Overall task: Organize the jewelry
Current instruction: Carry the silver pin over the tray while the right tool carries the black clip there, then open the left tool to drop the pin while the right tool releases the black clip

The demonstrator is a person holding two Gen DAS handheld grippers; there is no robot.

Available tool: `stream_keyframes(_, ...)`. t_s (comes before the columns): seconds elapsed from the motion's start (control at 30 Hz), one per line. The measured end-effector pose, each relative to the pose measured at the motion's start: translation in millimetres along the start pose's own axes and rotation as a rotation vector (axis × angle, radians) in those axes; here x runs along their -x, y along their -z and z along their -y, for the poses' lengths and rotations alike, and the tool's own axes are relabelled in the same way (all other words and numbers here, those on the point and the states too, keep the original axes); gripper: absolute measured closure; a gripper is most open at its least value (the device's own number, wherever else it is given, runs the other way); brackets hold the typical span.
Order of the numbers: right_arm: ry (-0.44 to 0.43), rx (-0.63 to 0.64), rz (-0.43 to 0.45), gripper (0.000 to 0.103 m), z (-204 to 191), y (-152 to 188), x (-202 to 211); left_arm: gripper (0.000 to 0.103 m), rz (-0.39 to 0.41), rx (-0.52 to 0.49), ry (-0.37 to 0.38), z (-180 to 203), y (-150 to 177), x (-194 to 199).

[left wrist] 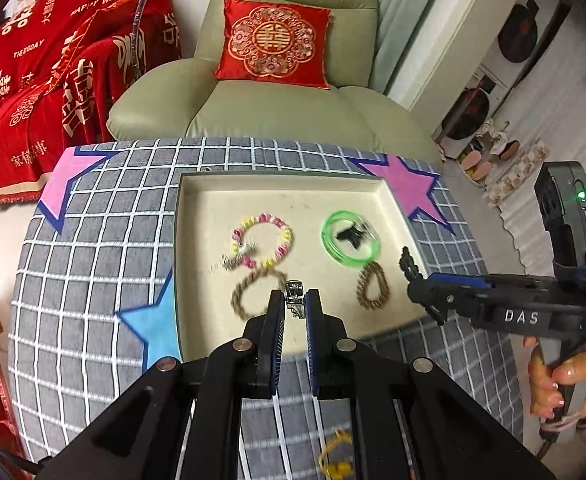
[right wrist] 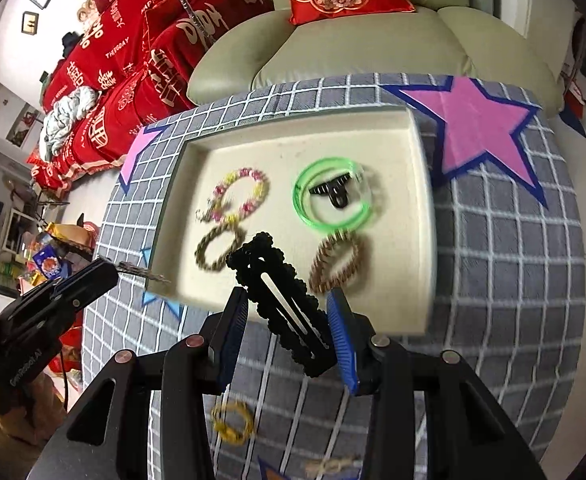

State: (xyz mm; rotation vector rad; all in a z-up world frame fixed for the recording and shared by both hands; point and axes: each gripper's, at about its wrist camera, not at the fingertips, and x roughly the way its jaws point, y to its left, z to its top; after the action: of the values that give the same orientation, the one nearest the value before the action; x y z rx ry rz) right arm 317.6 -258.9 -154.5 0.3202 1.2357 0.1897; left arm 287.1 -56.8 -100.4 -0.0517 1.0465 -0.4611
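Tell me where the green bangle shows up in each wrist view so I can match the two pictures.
Left wrist view: green bangle lies right of centre in the cream tray, right of the beaded bracelet.
Right wrist view: just above centre, beyond the black hair clip in the right gripper.
Shared landmark: the small black clip inside the bangle.

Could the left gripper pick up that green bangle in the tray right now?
Probably not yet. The left gripper is shut on a small silver clip, so its jaws are occupied. The path to the green bangle in the tray looks unobstructed otherwise.
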Motion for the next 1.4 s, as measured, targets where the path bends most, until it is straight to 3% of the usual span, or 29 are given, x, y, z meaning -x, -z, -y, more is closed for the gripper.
stream_keyframes(0.27,0.009,0.006,-0.031,0.059,-7.7,-28.0,-44.5,0.085,-0.043,0.022,-0.052,-10.7,-15.1,-47.5)
stream_keyframes(0.57,0.065,0.012,-0.057,0.059,-2.0,-30.0,-78.4,0.085,-0.075,0.017,-0.101,-15.7,-13.2,-82.6)
stream_keyframes(1.13,0.100,0.016,-0.056,0.057,0.8,-26.4,-87.6,0.084,-0.111,0.018,-0.176,-18.3,-18.0,-101.1)
stream_keyframes(1.27,0.068,-0.011,-0.032,0.046,5.0,-23.8,-77.7,0.084,-0.108,-0.005,-0.196,-14.6,-17.5,-96.8)
stream_keyframes(1.4,0.042,-0.038,-0.004,0.043,7.9,-23.7,-62.1,0.084,-0.097,-0.023,-0.211,-9.4,-18.1,-87.1)
